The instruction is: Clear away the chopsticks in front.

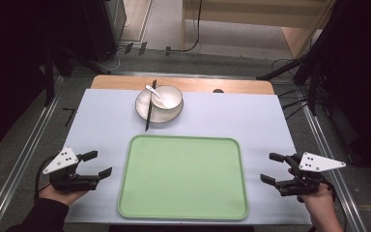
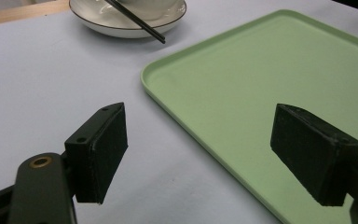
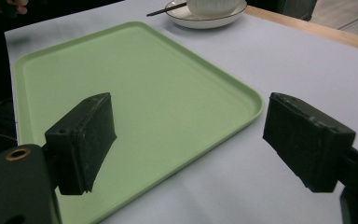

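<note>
1. High view: left gripper, jaws spread, nothing between them, just left of the green tray; right gripper, jaws likewise apart and bare, just right of it.
2. Tray: nothing on it, flat on the pale mat.
3. Beyond the tray: plate carrying a white bowl with a spoon in it; black chopsticks across the rim.
4. Left gripper view: bowl cut off at the top edge.
</note>
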